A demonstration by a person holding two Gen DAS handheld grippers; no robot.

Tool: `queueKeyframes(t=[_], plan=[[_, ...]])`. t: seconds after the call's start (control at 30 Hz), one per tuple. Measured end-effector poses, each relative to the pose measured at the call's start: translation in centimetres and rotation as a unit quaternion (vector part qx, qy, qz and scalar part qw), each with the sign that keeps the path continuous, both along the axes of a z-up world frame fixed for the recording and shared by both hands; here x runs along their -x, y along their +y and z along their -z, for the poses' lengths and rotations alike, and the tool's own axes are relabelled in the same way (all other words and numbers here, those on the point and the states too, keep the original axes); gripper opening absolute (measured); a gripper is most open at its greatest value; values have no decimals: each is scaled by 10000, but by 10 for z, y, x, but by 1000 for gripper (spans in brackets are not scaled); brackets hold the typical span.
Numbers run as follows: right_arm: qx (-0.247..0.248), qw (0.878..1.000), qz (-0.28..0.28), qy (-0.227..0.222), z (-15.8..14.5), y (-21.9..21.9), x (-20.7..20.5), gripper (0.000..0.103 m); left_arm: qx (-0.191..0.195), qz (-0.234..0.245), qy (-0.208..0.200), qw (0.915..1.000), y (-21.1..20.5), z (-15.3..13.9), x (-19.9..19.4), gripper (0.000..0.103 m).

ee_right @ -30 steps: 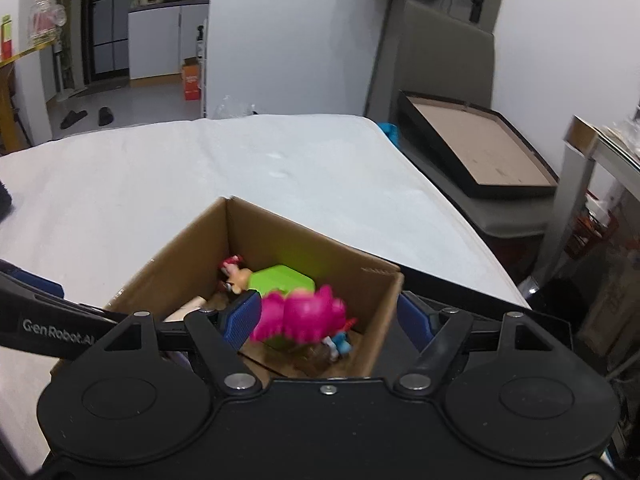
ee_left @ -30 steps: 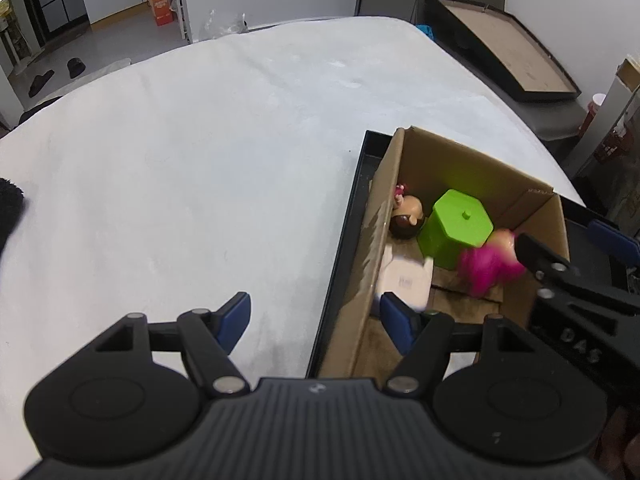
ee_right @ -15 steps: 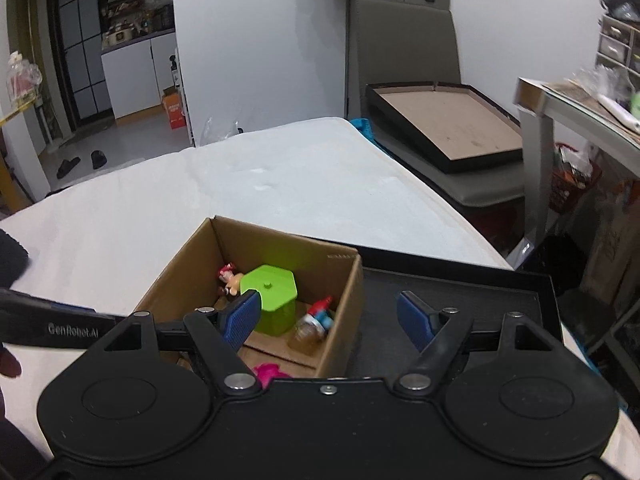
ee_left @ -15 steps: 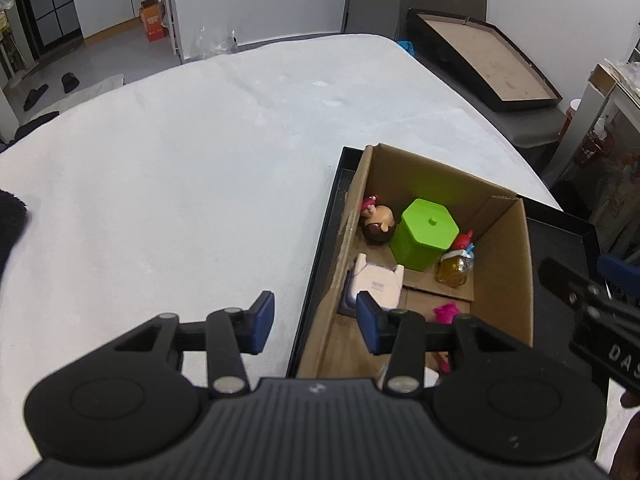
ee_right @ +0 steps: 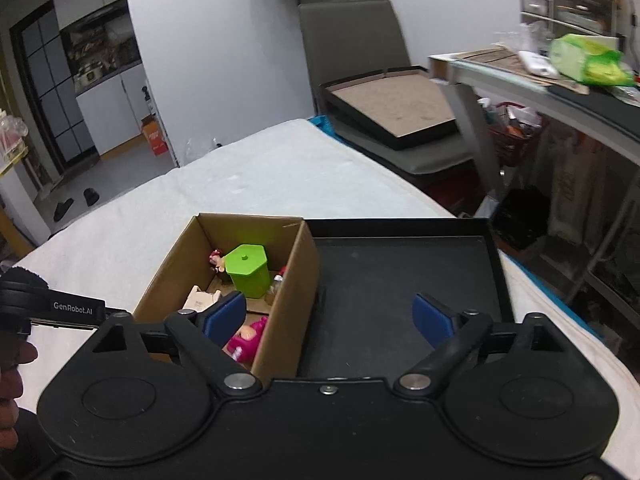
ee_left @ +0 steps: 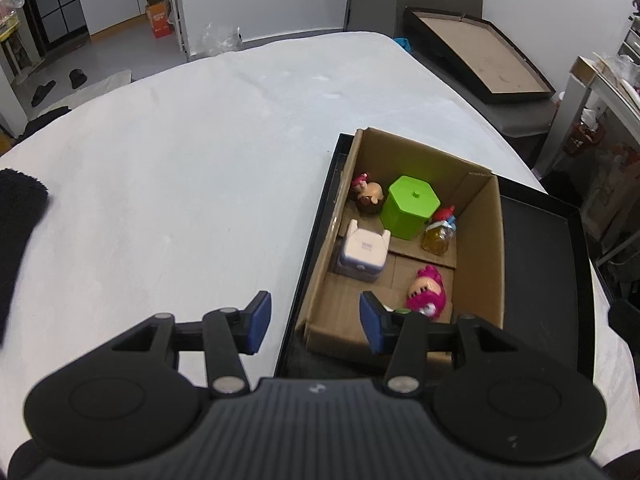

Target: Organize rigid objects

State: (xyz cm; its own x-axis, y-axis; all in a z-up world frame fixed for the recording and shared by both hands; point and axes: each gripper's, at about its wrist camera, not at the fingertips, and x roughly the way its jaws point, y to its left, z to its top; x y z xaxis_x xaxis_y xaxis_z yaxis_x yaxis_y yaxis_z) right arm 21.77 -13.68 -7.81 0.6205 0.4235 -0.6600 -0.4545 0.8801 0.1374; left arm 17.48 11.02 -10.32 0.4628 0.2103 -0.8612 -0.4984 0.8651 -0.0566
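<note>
A cardboard box [ee_left: 480, 248] stands in the left part of a black tray [ee_left: 540, 280] on the white-covered table. In it lie a green hexagonal container [ee_left: 410, 206], a white cube [ee_left: 364, 250], a small red-capped bottle [ee_left: 438, 232], a brown doll [ee_left: 370, 194] and a pink-haired toy [ee_left: 426, 292]. My left gripper [ee_left: 315, 322] hovers over the box's near left corner, its jaws opening with nothing held. My right gripper [ee_right: 329, 318] hangs above the box [ee_right: 296, 280] and tray [ee_right: 400, 272], jaws opening wide and holding nothing; the pink toy [ee_right: 244, 340] lies below its left finger.
A black cloth [ee_left: 16, 232] lies at the table's left edge. Beyond the table stands a grey chair [ee_right: 352, 32] with a framed board [ee_right: 400, 112] on it, and a cluttered side table [ee_right: 540, 80] at right. The left gripper's body [ee_right: 60, 308] shows left of the box.
The pink toy, held between the right gripper's fingers over the box a second ago, now lies on the box floor. Both grippers have drawn back and up; the right jaws have widened.
</note>
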Motion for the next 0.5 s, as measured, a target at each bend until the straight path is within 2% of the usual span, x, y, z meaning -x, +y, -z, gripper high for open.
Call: queueKeyframes(t=[0.17, 0.3, 0.4, 0.5], plan=[[-142, 9997, 182, 39, -12, -21, 15, 96, 18, 145, -90, 9999, -14, -17, 17, 52], [-395, 9985, 303, 214, -23, -36, 25, 100, 17, 267, -193, 9995, -21, -33, 30, 62], [-611, 9972, 272, 328, -30, -44, 34, 103, -15, 297, -332, 9990, -24, -46, 41, 65], [-565, 9975, 245, 336, -33, -45, 44, 103, 65, 306, -425, 9986, -23, -55, 52, 67]])
